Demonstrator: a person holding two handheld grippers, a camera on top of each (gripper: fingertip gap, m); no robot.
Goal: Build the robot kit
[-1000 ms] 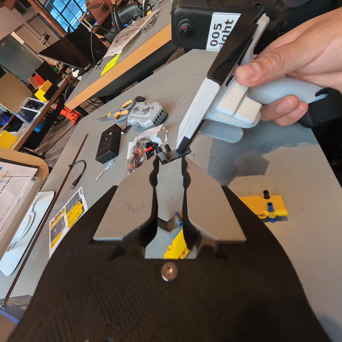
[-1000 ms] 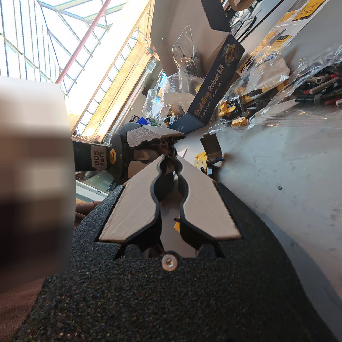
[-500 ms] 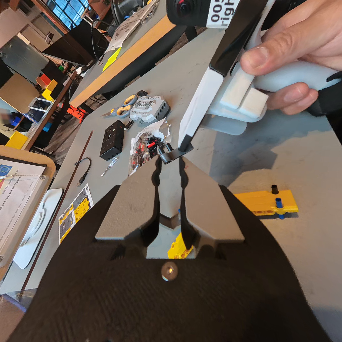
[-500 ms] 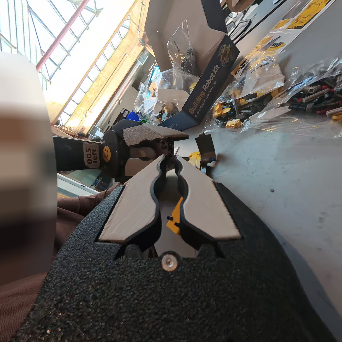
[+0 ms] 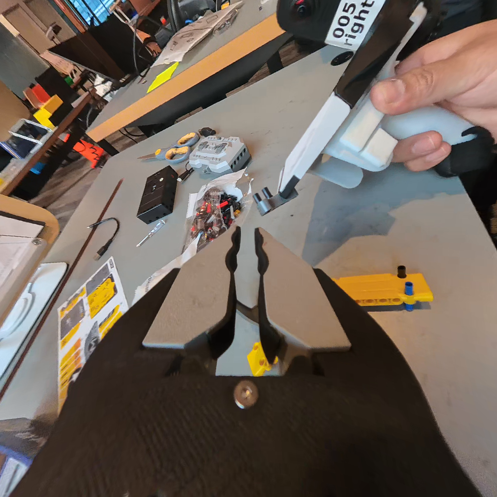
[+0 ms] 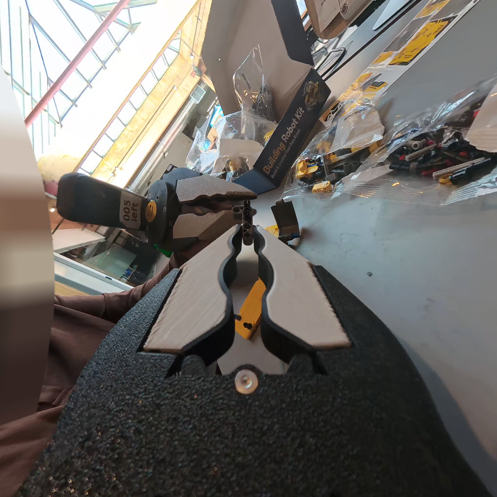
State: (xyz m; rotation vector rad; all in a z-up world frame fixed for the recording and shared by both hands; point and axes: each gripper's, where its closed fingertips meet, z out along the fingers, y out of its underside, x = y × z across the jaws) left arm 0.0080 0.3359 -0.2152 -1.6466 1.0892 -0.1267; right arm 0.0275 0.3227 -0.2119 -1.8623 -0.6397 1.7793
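My right gripper (image 6: pixel 247 234) is shut on a small dark grey connector piece (image 6: pixel 246 217) with two black pins. In the left wrist view this piece (image 5: pixel 271 201) hangs at the right gripper's (image 5: pixel 287 188) tip, just above the grey table (image 5: pixel 349 228). My left gripper (image 5: pixel 246 231) hovers a short way in front of the piece. Its jaws stand a narrow gap apart with nothing between them. A yellow beam (image 5: pixel 376 291) with a blue and a black pin lies to the right. A small yellow piece (image 5: pixel 258 359) lies under the left gripper.
A bag of small parts (image 5: pixel 215 212), a black box (image 5: pixel 158 193), a grey hub (image 5: pixel 220 153), scissors (image 5: pixel 172 150), a short cable (image 5: pixel 106 236) and a leaflet (image 5: pixel 91 309) lie on the left. An open kit box (image 6: pixel 290 129) and parts bags (image 6: pixel 403 161) stand beyond. The grippers are tip to tip, or close to it.
My left gripper has drawn back from the grey piece and its jaws have narrowed. The right gripper still holds the piece, now farther from the left tips.
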